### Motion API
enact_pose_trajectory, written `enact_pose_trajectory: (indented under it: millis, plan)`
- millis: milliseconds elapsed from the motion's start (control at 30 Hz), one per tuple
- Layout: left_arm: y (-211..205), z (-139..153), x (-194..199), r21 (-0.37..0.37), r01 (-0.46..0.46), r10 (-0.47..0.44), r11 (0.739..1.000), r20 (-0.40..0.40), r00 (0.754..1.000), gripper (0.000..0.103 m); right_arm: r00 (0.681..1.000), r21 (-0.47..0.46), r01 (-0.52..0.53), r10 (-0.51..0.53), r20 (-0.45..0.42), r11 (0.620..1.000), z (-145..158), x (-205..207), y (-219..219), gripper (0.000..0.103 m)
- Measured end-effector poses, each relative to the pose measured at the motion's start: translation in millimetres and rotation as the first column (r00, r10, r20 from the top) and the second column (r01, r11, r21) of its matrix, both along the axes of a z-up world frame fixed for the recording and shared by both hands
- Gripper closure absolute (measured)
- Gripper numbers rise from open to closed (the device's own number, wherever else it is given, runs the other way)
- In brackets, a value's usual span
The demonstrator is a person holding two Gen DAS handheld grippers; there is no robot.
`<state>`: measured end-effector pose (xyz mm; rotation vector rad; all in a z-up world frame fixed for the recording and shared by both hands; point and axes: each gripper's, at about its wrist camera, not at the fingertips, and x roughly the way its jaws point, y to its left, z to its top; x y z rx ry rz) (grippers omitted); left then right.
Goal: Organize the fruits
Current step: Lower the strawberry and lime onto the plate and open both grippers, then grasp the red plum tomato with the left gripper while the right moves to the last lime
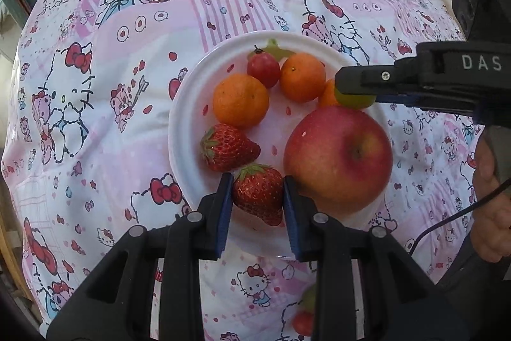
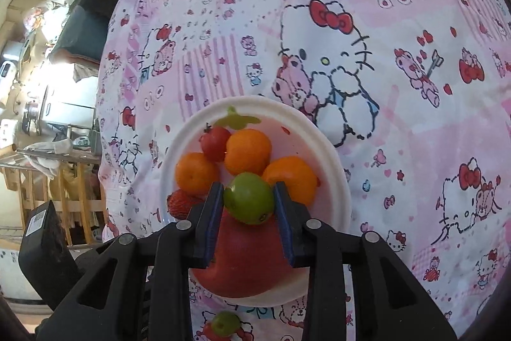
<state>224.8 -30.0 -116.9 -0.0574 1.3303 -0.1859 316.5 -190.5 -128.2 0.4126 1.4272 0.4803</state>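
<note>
A white plate [image 1: 188, 123] on the patterned cloth holds a big red apple [image 1: 338, 154], tangerines [image 1: 240, 100], a small red fruit [image 1: 263, 68] and a strawberry [image 1: 225, 146]. My left gripper [image 1: 257, 194] is shut on a second strawberry [image 1: 258, 192] at the plate's near edge. My right gripper [image 2: 248, 197] is shut on a green fruit [image 2: 249, 197] above the apple [image 2: 246, 264] and shows in the left wrist view [image 1: 353, 91] over the plate's right side. The plate also shows in the right wrist view [image 2: 332, 168].
A pink and white cartoon cloth [image 1: 111, 85] covers the table. A green fruit and a red fruit [image 2: 223, 325] lie on the cloth just off the plate's near edge. Shelves and clutter [image 2: 48, 117] stand beyond the table's left edge. A hand [image 1: 491, 190] and cable are at right.
</note>
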Motion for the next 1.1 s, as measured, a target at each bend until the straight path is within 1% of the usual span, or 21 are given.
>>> enact_pose_trajectory:
  millis: [67,133,200,267,367,400,467,600,767,867,1000,1100]
  plan:
    - [0.1,0.4,-0.4,-0.003,-0.002,0.002,1.0,-0.001,1.0,0.076,1.0,0.022,-0.001,0.001,-0.009,1.0,0.0,-0.1,-0.7,0.067]
    - [1.3,1.1,0.4,-0.002,-0.013,0.013,1.0,-0.002,1.0,0.071,1.0,0.027,0.001,-0.001,-0.006,1.0,1.1,-1.1,-1.7,0.067]
    - [3.9,2.7,-0.3,0.023,-0.027,0.026,0.999,0.008,1.0,0.056,1.0,0.035,0.002,-0.002,-0.007,0.999,2.2,-1.5,-1.2,0.067]
    - [6.2,4.6,-1.4,0.033,-0.038,0.037,0.999,0.017,0.999,0.05,1.0,0.043,-0.014,0.014,0.004,0.999,5.2,-2.2,0.7,0.066]
    - [10.8,8.3,-2.4,0.019,-0.053,0.053,0.998,0.028,0.998,0.041,1.0,0.042,-0.011,0.009,0.03,0.999,10.7,-3.2,-0.3,0.038]
    - [12.1,9.7,-2.8,0.015,-0.056,0.056,0.998,0.032,0.998,0.038,0.999,0.048,-0.002,0.0,0.036,0.999,12.2,-3.2,-1.6,0.036]
    - [13.1,12.8,-3.7,0.017,-0.057,0.056,0.998,0.043,0.998,0.035,0.999,0.056,0.009,-0.011,0.039,0.998,13.2,-1.8,-4.7,0.035]
    - [10.9,17.6,-5.0,0.028,-0.04,0.038,0.999,0.064,0.997,0.035,0.998,0.068,0.033,-0.037,0.053,0.997,17.8,-0.9,-10.8,0.035]
    - [8.2,25.6,-7.6,0.017,-0.032,0.03,0.999,0.085,0.996,0.035,0.996,0.074,0.038,-0.044,0.076,0.997,24.9,-1.8,-11.5,0.035]
    - [7.1,31.4,-10.9,0.031,-0.025,0.021,0.999,0.11,0.994,0.035,0.995,0.077,0.033,-0.04,0.088,0.996,28.9,-4.2,-10.6,0.035]
    - [10.2,37.6,-14.7,0.016,-0.029,0.027,0.999,0.122,0.992,0.035,0.992,0.067,0.044,-0.051,0.112,0.997,38.0,-13.8,-16.2,0.035]
    - [14.8,44.4,-18.7,0.011,-0.051,0.049,0.999,0.142,0.989,0.035,0.99,0.075,0.048,-0.057,0.127,0.996,47.7,-24.8,-21.0,0.035]
